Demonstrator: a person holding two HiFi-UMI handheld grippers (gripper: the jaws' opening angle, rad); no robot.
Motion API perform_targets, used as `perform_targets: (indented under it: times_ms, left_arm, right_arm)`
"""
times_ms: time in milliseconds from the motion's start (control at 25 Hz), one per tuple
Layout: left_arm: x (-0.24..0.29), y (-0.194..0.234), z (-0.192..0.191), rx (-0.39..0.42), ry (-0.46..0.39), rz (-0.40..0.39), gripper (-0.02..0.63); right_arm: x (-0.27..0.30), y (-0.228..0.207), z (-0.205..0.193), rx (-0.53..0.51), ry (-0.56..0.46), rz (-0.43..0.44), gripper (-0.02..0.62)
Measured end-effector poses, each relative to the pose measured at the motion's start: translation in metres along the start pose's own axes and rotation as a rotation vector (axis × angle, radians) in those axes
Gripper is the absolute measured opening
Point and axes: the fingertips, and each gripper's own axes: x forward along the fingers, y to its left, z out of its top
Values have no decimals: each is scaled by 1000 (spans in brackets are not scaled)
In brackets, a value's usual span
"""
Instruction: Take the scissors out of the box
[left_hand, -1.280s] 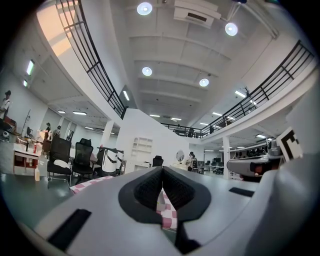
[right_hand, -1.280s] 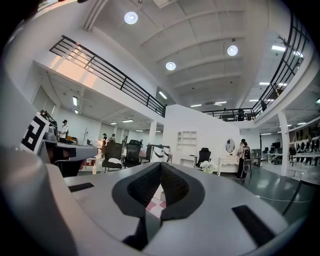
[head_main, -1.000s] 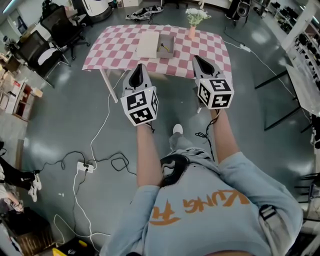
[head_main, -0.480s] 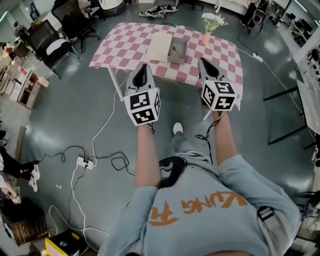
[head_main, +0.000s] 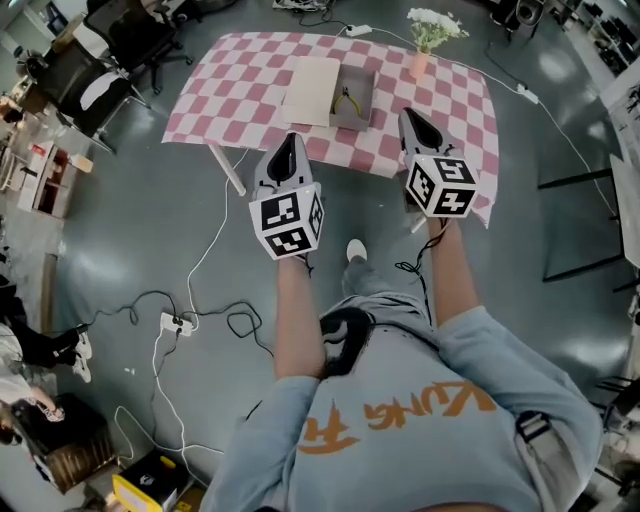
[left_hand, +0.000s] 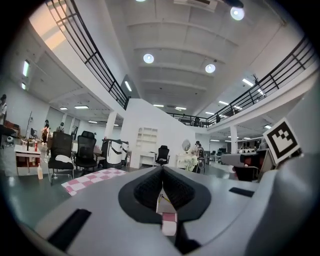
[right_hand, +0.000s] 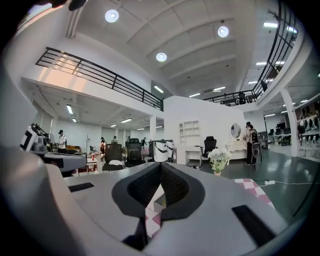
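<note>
the scissors (head_main: 347, 100) are located inside the open grey box (head_main: 364, 84), which is placed on the checked surface (head_main: 230, 80) close to the middle of its near edge. a pale flat panel (head_main: 311, 90), judged to be the lid, is laid touching the box on its left side. a vase of flowers (head_main: 428, 30) is stood near the far right corner, well apart from the box. the left gripper (head_main: 289, 145) and the right gripper (head_main: 408, 118) are held level in front of the person, their tips seen at the near edge of the surface; contact with anything is not made. in each gripper view the fingers are pressed together at the tips and nothing is pinched; only a narrow slit is left below the tips, through which checked cloth is seen. the scissors lie ahead of both grippers and between their two lines: forward and to the right of the left fingers, forward and to the left of the right fingers. the right gripper is judged marginally nearer, though the difference is slight. the long axis of the scissors appears to run along the long side of the box, away from the person, but the item is too small for this to be confirmed. the task is judged to be at the approach step; the fingers must be spread before the box is entered from above.
</note>
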Motion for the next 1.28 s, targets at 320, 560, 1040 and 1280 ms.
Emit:
perform_targets:
  times_ms: [320,560,1040,1280]
  left_arm:
    - [89,10,-53,-39,139,39,20]
    - [169,-5,-87,-9,233,19,20]
    - [239,-17,-87,13,250,5,20]
    - [240,-8,-88,-5,237,17,20]
  right_arm:
    - [82,-54,-47,88,102,5,-2]
    - [138,-115,-90,181,159,-35,-2]
    - [208,-156,-100,241,162,-9,-2]
    - [226,-140,-95,225,154,33,-2]
